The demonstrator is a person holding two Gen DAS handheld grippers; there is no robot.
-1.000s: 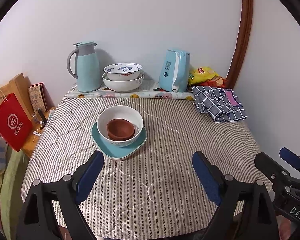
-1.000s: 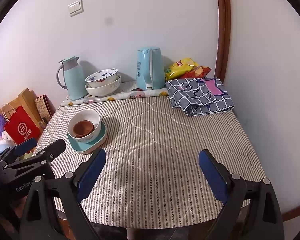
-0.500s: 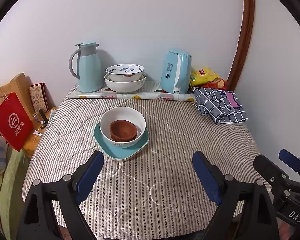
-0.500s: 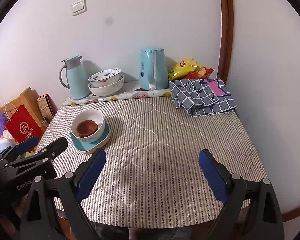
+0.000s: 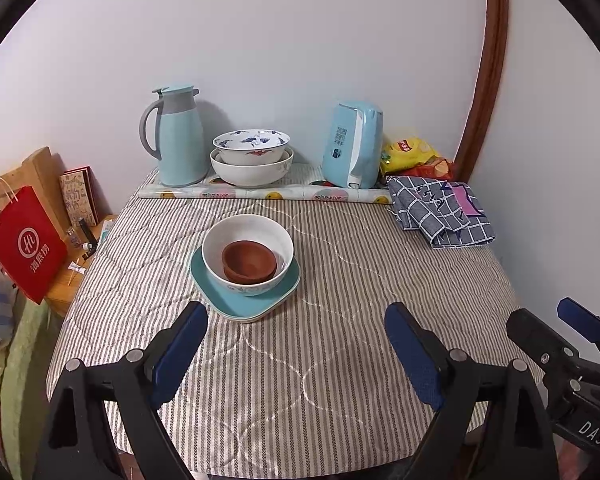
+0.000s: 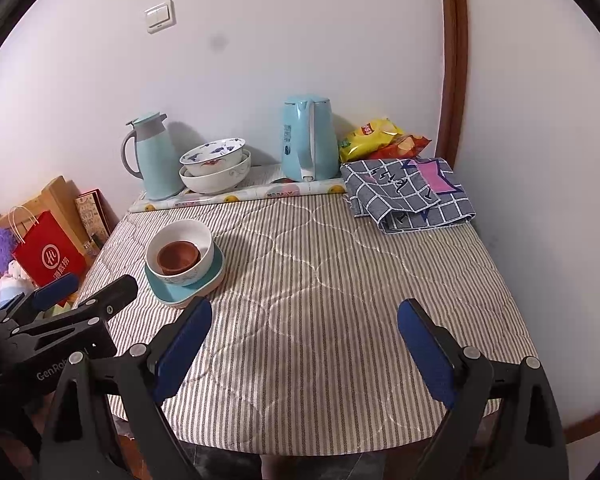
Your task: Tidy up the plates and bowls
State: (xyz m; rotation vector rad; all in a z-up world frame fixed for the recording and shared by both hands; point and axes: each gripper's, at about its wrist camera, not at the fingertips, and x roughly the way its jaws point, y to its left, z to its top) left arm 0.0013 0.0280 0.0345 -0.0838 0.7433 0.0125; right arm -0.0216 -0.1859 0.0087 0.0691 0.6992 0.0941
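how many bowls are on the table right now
4. A brown bowl sits inside a white bowl on the teal plate. At the back, a blue-patterned bowl is nested in a larger white bowl. More could be hidden under either stack.

Bare striped table (image 5: 340,380) lies open along the near edge and middle; bowl stack (image 5: 247,254) blocks the left side, thermos (image 5: 179,136), kettle (image 5: 354,144), cloth (image 5: 440,210) line the far edge
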